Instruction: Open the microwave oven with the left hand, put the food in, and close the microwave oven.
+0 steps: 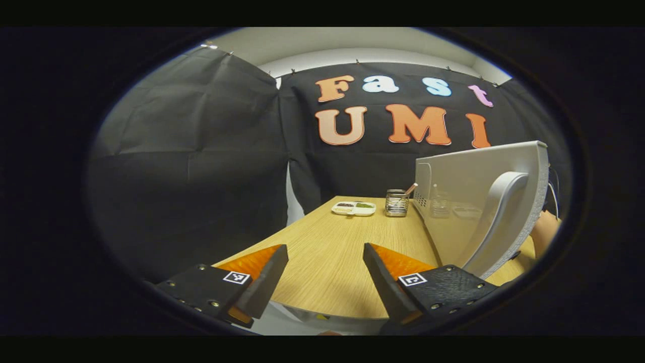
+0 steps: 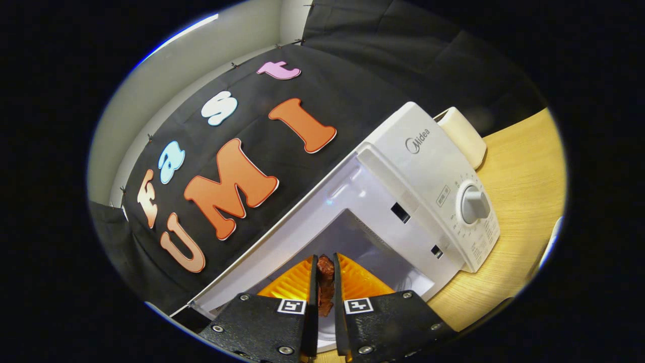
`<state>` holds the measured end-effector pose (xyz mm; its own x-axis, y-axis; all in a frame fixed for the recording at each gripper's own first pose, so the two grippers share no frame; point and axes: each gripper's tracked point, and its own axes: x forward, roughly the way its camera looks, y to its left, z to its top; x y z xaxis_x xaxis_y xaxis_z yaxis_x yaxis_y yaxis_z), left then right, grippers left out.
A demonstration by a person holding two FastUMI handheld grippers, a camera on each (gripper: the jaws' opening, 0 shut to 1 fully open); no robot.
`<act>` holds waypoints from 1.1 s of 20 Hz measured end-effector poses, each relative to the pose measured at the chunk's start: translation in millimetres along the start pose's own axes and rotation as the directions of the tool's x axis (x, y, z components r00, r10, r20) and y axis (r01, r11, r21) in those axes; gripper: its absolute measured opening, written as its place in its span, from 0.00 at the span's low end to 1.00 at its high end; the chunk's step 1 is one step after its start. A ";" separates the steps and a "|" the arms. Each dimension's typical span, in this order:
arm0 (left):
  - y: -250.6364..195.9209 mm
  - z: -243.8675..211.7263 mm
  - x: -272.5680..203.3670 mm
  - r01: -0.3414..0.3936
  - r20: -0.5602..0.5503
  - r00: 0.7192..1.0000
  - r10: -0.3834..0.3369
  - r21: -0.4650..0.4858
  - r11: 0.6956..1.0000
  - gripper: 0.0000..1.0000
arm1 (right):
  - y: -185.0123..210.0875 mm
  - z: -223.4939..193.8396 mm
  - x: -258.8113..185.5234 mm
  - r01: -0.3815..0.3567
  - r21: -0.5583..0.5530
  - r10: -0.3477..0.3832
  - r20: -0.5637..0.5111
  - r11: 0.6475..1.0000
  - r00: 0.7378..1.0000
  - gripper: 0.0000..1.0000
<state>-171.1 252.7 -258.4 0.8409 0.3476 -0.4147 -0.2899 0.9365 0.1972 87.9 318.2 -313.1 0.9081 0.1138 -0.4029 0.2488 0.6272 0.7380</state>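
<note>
Right tool (image 2: 325,282) clamps food (image 2: 325,285) at open microwave (image 2: 403,201) cavity; left tool (image 1: 325,275) wide open, empty.

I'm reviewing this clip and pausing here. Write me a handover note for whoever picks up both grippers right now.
Left gripper: open, holding nothing, over the near edge of the wooden table, beside the open microwave door.
Right gripper: shut on a dark reddish piece of food, pointed into the open microwave cavity.
Also on the table: a divided food tray and a glass jar at the far end.
Done: door opened, food picked up.
Left: set the food down inside, pull the right gripper out, then close the door with the left.
</note>
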 end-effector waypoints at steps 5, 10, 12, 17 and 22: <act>9.3 -4.7 -2.1 -0.019 -0.012 1.000 0.019 -0.008 1.000 0.90 | -2.2 -22.9 25.3 0.032 0.010 -0.032 0.023 0.999 0.999 0.13; 10.9 -3.9 -6.0 -0.022 -0.014 1.000 0.022 0.000 1.000 0.90 | -5.4 -46.6 46.5 0.067 -0.053 -0.066 0.033 0.996 0.997 0.14; 12.1 -5.2 -6.5 -0.026 -0.020 0.999 0.026 0.004 1.000 0.90 | -3.2 -54.9 49.9 0.053 -0.053 -0.052 0.027 0.997 0.998 0.14; 5.9 2.0 -7.8 -0.020 -0.005 1.000 0.020 0.010 1.000 0.90 | -7.6 -66.2 52.8 0.086 -0.137 -0.087 -0.003 0.987 0.996 0.18; -5.8 8.2 -14.3 -0.003 0.007 1.000 0.003 0.020 1.000 0.90 | -38.4 -76.2 47.9 0.160 -0.254 -0.191 -0.101 0.954 0.976 0.27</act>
<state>-177.7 241.9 -246.4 0.8433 0.3499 -0.4080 -0.2830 0.9344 0.2165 96.1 358.2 -402.0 0.8049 0.0693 -0.5894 0.2974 0.8123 0.5017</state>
